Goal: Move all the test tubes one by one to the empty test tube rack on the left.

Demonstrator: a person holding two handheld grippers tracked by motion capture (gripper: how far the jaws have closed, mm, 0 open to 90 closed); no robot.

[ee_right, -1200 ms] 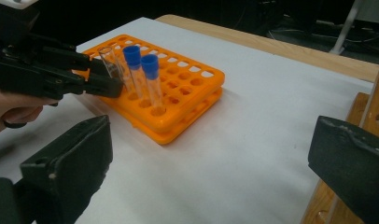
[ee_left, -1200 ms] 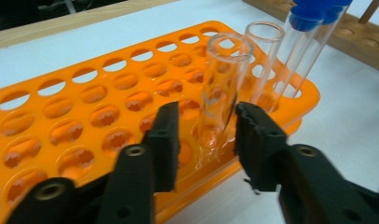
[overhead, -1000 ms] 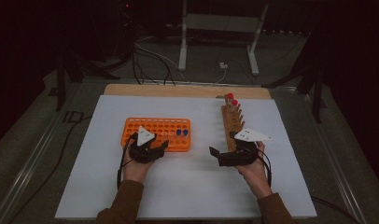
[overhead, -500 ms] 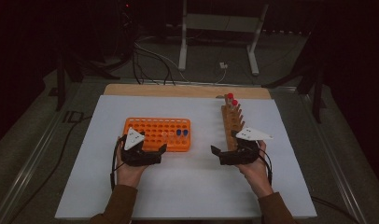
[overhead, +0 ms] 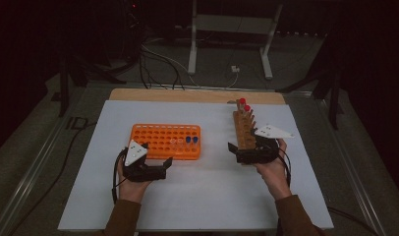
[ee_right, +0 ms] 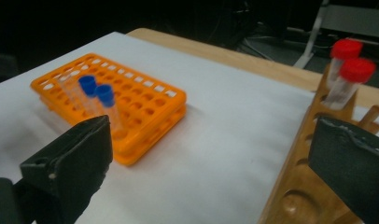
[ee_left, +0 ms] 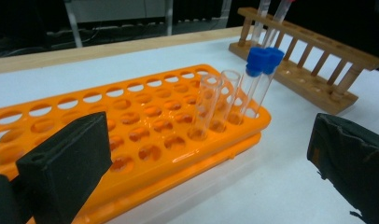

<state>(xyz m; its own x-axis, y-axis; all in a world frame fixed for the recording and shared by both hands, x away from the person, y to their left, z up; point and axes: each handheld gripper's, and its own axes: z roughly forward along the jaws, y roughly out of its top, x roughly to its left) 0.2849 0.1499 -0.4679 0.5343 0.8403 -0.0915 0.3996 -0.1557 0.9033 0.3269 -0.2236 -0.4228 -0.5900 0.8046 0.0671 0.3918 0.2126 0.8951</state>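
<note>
A flat orange plastic tube rack pierced with rows of round holes lies on the smooth white bench, holding two clear open tubes beside two blue-capped tubes near its right end. The left claw, matte black with foam-like pads, sits just in front of the rack; its jaws have just been opening and stand wide, empty. The right claw is released beside a slatted wooden rack carrying two red-capped tubes; its far end is cut off in the right gripper view
</note>
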